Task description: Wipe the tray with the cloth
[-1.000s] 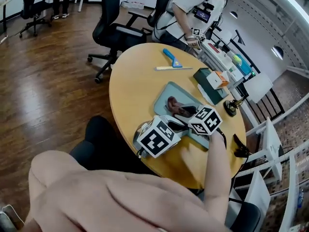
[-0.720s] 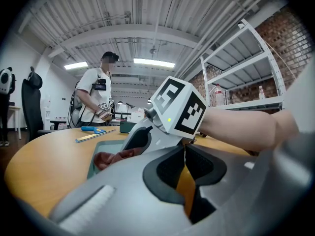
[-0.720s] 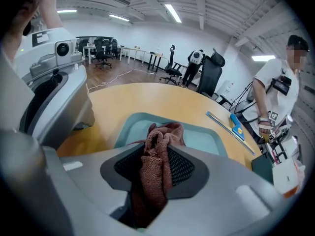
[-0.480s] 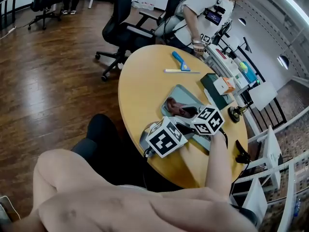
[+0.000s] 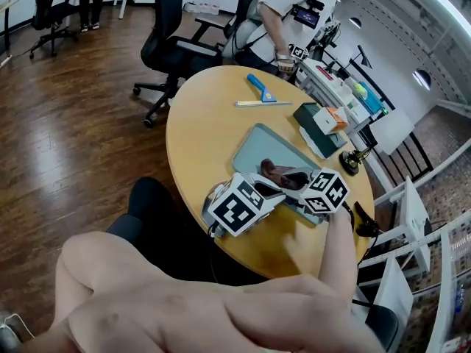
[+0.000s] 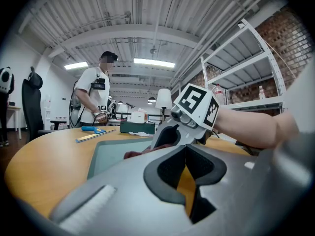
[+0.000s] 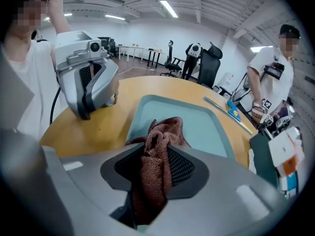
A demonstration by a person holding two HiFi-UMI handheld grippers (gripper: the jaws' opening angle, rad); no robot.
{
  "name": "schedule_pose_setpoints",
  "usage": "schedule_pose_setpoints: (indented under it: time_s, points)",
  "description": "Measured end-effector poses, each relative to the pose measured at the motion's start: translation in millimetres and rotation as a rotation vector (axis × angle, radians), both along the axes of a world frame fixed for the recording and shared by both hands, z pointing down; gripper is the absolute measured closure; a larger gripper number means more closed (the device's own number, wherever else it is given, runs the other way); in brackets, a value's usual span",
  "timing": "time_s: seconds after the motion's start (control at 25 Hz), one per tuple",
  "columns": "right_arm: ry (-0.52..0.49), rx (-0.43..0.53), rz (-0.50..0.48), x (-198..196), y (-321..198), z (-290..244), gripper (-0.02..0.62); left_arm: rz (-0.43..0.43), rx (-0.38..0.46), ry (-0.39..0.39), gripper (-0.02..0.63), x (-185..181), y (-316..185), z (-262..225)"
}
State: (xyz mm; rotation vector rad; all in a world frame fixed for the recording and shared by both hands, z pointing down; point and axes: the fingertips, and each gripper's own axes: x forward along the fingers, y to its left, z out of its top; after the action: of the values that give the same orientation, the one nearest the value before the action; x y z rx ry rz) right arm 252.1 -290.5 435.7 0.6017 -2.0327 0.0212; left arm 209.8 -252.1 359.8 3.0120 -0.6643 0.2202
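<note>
A teal tray [image 5: 257, 142] lies on the round wooden table [image 5: 202, 123]. A brown cloth [image 5: 277, 171] sits bunched on the tray's near end, and my right gripper [image 5: 291, 179] is shut on it. In the right gripper view the cloth [image 7: 157, 151] hangs between the pads, its free end lying on the tray [image 7: 197, 122]. My left gripper [image 5: 259, 190] rests on the table by the tray's near-left edge, shut with nothing in it. In the left gripper view its jaws [image 6: 186, 151] meet, and the right gripper [image 6: 170, 136] and cloth [image 6: 140, 154] lie just beyond.
A blue scraper [image 5: 259, 87] and a ruler [image 5: 263, 104] lie at the table's far side. A dark green box [image 5: 318, 129] with a small carton [image 5: 333, 120] sits right of the tray. A person [image 5: 283, 13] stands beyond, beside an office chair [image 5: 173, 43].
The right gripper has dragged the cloth over the tray toward its near end, so more bare tray shows beyond it. The left gripper has stayed by the tray's edge.
</note>
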Motion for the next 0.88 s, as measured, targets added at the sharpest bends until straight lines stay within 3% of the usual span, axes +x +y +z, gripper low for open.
schedule_pose_setpoints:
  time_s: [0.6, 0.88]
  points:
    - [0.038, 0.009, 0.213, 99.3, 44.0, 3.1, 0.465, -0.005, -0.006, -0.003, 0.282, -3.4, -2.9, 0.3]
    - [-0.013, 0.058, 0.245, 107.0, 49.7, 0.4, 0.469, -0.002, -0.021, 0.000, 0.282, -4.3, 1.7, -0.6]
